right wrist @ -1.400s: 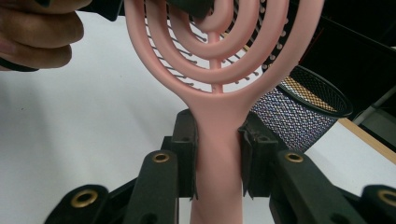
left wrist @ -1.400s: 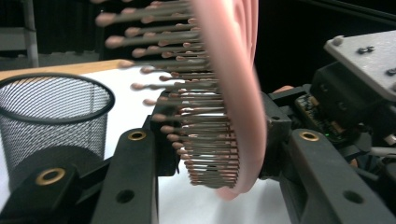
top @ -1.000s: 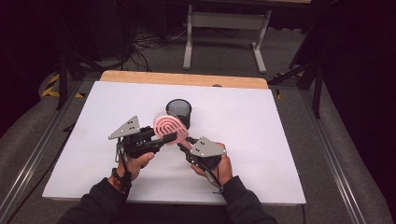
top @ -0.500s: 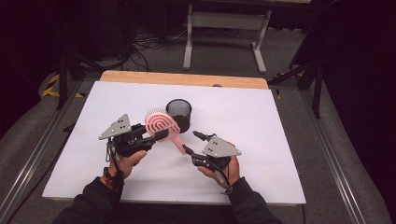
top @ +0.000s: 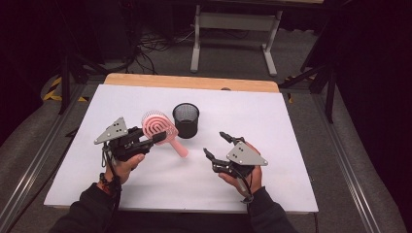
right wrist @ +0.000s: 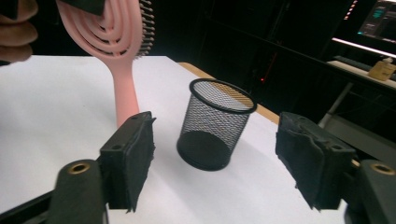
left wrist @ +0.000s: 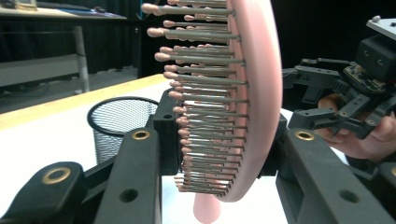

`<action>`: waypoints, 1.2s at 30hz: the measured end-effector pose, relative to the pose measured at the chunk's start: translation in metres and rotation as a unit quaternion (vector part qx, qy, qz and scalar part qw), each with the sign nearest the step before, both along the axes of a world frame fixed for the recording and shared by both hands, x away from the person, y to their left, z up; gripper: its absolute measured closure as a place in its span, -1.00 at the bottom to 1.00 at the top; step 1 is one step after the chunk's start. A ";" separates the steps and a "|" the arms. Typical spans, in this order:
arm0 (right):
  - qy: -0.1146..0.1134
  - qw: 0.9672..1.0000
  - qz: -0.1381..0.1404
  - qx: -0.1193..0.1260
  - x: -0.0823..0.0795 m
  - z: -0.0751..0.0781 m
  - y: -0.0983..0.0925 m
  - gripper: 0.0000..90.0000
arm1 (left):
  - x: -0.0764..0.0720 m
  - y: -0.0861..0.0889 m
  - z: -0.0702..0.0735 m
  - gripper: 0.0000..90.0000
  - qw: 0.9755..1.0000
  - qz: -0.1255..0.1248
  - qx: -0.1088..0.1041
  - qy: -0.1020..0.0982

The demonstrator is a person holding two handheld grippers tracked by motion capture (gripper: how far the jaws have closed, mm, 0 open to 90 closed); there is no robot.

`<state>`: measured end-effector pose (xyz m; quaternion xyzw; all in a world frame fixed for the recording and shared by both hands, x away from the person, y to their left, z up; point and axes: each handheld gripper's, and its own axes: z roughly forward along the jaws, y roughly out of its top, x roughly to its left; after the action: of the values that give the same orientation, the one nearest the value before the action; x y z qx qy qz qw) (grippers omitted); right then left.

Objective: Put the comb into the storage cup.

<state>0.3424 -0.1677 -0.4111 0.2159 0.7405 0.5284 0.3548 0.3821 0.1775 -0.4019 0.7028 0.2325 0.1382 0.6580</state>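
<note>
The pink hairbrush (top: 160, 127) was held above the white table sheet (top: 291, 121), clamped by its oval head between the jaws of the left gripper (top: 154, 138). In the left gripper view the brush (left wrist: 243, 93) was seen edge-on between the two black jaws, bristles (left wrist: 201, 98) pointed to that view's left, back plate to its right, handle end hung down below the head. In the high view the handle was angled down and toward the person's right, its tip close over the sheet; contact with the sheet could not be told.

Just beyond the brush head, the black mesh cup (top: 186, 120) was stood upright on the sheet, mouth up, nothing seen inside. In the high view, brush head and cup were seen just beside each other; touching was not shown. In the right gripper view the cup (right wrist: 215, 123) was seen ahead between the two jaws, well clear of both pads, with the brush (right wrist: 119, 42) up at that view's left.

The right gripper (top: 216, 144) was held low over the sheet, near the person's edge, apart from brush and cup. Its jaws had just been opening and were set wide apart, nothing between them.

The left hand (top: 127, 162) and right hand (top: 243, 175) were wrapped round the gripper bodies, dark sleeves (top: 90, 213) entered from the bottom. A wooden board edge (top: 189, 82) was seen behind the sheet, a metal stand (top: 233, 22) on the floor beyond.
</note>
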 end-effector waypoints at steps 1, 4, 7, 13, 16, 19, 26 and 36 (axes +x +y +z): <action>-0.001 1.000 -0.002 0.000 -0.001 0.000 -0.002 -0.40 | 0.000 0.002 0.001 0.39 1.000 0.003 0.001 -0.001; -0.003 1.000 -0.018 -0.003 -0.002 -0.002 -0.008 -0.50 | -0.003 0.005 0.003 0.39 1.000 0.011 0.002 -0.014; -0.004 1.000 -0.029 -0.012 -0.003 -0.006 -0.014 -0.52 | -0.003 0.007 0.006 0.39 1.000 0.014 0.002 -0.019; 0.005 0.999 -0.037 -0.010 -0.006 -0.012 -0.028 -0.68 | -0.002 0.014 0.010 0.39 0.999 0.025 0.001 -0.026; 0.006 0.999 -0.039 -0.005 -0.007 -0.015 -0.032 -0.73 | -0.002 0.017 0.013 0.39 0.999 0.029 -0.001 -0.028; 0.009 0.999 -0.041 -0.004 -0.008 -0.018 -0.036 -0.77 | -0.002 0.020 0.016 0.39 0.999 0.033 -0.004 -0.032; 0.015 0.999 -0.052 0.006 -0.010 -0.026 -0.048 -0.80 | -0.003 0.026 0.023 0.39 0.998 0.040 -0.012 -0.042; 0.033 0.997 -0.075 -0.003 -0.014 -0.037 -0.061 -0.80 | -0.005 0.026 0.042 0.39 0.997 0.042 -0.016 -0.060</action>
<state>0.3284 -0.2285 -0.4482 0.2866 0.7349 0.4912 0.3694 0.3774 0.2039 -0.3599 0.6720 0.2244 0.2037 0.6757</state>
